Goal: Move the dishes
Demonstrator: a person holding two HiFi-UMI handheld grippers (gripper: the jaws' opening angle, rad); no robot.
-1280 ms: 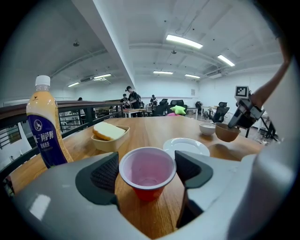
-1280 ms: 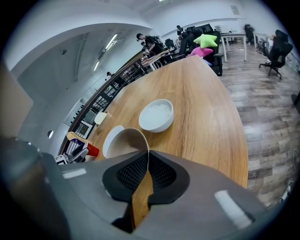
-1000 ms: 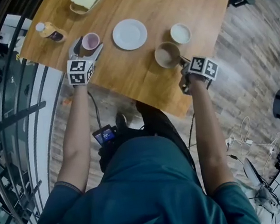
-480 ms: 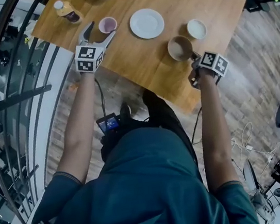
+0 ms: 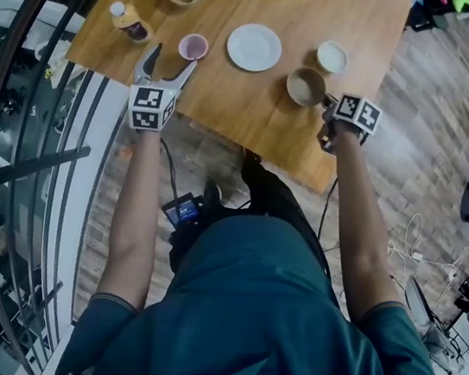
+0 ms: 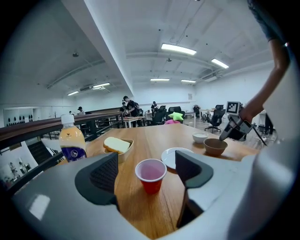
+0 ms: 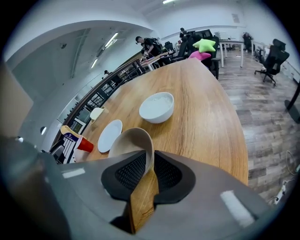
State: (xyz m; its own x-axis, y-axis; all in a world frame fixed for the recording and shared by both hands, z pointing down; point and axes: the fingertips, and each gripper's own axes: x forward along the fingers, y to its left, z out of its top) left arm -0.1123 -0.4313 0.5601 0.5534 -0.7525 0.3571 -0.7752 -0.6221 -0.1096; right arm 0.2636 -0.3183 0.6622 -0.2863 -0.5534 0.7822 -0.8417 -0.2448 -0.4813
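Head view: the brown bowl (image 5: pixel 306 86) stands upright on the tabletop (image 5: pixel 230 96), mouth up, near the front edge. The right gripper (image 5: pixel 325 101) is at its rim.

Left gripper view: the left gripper (image 6: pixel 146 169) is released and empty, with a red cup (image 6: pixel 151 177) just beyond it.

Right gripper view: the jaws have just been opening, and the bowl's rim stands between the loosened pads.

We see bare tabletop (image 5: pixel 230 96) along the near edge between red cup (image 5: pixel 193 47) and brown bowl (image 5: pixel 305 87); the white plate (image 5: pixel 254 46) stands beyond.

Red cup (image 6: pixel 151 176) beyond parted tool (image 6: pixel 146 162)
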